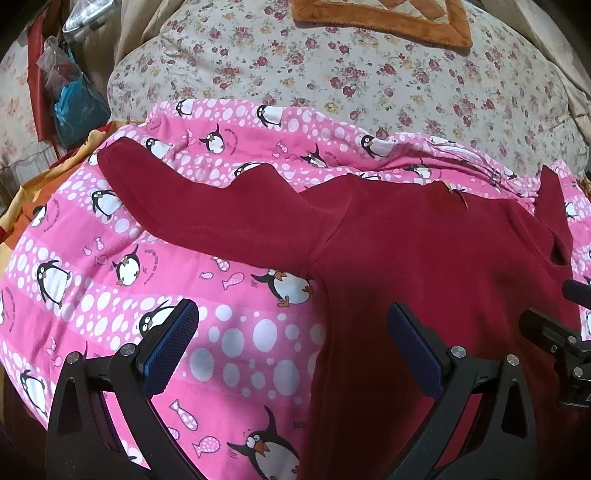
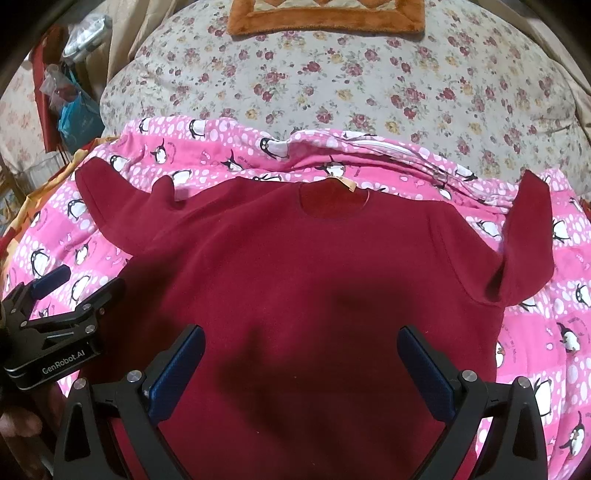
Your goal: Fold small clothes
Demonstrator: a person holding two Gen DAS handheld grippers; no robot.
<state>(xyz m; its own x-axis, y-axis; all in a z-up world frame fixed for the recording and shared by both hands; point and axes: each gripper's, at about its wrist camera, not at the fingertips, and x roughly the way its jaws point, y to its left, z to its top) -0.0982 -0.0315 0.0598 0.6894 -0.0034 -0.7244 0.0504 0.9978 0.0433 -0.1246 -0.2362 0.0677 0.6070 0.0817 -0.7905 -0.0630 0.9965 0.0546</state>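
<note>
A dark red long-sleeved top (image 2: 314, 266) lies flat, neck away from me, on a pink penguin-print blanket (image 2: 546, 332). Its left sleeve (image 1: 207, 218) stretches out to the left; its right sleeve (image 2: 528, 236) is bent upward. My left gripper (image 1: 291, 336) is open and empty, hovering over the top's left side edge below the armpit. My right gripper (image 2: 301, 354) is open and empty above the middle of the top's body. The left gripper also shows in the right wrist view (image 2: 74, 284).
A floral quilt (image 2: 369, 85) lies beyond the pink blanket, with an orange-bordered mat (image 2: 325, 18) at the far edge. Bags and clutter (image 1: 70, 92) hang at the far left. An orange-yellow cloth (image 1: 44, 184) shows at the left under the blanket.
</note>
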